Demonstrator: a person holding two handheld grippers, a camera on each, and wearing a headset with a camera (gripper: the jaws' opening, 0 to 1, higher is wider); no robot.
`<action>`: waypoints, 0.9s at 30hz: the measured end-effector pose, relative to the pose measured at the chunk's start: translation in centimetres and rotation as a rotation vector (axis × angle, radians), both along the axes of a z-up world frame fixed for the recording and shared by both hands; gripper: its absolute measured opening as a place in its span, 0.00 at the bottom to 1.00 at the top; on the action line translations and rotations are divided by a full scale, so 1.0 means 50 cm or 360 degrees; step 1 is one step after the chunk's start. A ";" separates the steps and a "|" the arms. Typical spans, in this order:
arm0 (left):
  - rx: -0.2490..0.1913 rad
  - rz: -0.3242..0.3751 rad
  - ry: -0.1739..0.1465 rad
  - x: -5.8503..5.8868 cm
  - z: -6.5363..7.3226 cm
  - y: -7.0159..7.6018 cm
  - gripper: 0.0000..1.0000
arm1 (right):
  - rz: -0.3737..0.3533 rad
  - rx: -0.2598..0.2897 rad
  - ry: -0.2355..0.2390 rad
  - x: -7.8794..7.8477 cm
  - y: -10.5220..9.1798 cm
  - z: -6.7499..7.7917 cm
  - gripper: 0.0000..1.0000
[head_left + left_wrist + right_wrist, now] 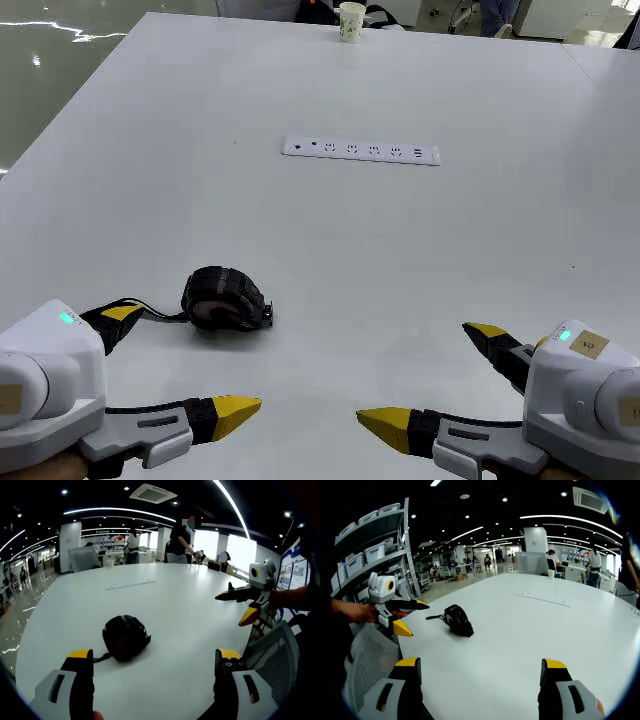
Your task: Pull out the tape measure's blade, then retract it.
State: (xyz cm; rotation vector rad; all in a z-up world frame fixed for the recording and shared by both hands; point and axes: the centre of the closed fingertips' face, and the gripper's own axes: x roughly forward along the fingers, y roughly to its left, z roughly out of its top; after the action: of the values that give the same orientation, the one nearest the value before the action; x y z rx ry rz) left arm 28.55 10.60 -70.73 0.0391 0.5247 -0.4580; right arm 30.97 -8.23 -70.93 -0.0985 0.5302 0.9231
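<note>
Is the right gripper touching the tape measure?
Apart. In the right gripper view, the tape measure lies well beyond the right gripper, whose jaws are open, with bare table between them.

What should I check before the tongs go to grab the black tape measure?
1. The left tongs are open wide: ok.
2. The right tongs are open wide: ok.
3. The black round tape measure lies free on the white table, with no tongs touching it: ok.
4. The blade is tucked inside, with none sticking out: ok.
5. Where the blade's end tab sits: cannot tell, too small.
6. The long white power strip and the white paper cup are well away from the tape measure: ok.
</note>
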 end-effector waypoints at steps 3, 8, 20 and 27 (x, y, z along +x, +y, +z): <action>0.0001 0.0004 -0.0001 0.000 0.000 0.002 0.99 | 0.0002 -0.0001 0.0002 0.000 0.003 -0.001 0.99; 0.0005 0.0004 -0.0003 0.001 0.000 0.003 0.99 | 0.0003 0.0008 0.0004 0.000 0.005 -0.001 0.99; 0.0008 -0.0002 -0.0002 -0.002 0.000 0.001 0.99 | 0.0014 -0.0006 0.0000 -0.003 0.001 -0.002 0.99; 0.0014 -0.0006 -0.0005 -0.001 0.001 0.001 0.99 | 0.0018 -0.0021 -0.0004 -0.001 -0.001 -0.004 0.99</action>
State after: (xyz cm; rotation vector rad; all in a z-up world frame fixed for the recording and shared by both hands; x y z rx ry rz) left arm 28.51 10.64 -70.67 0.0492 0.5239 -0.4593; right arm 30.89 -8.30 -71.11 -0.1146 0.5336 0.9307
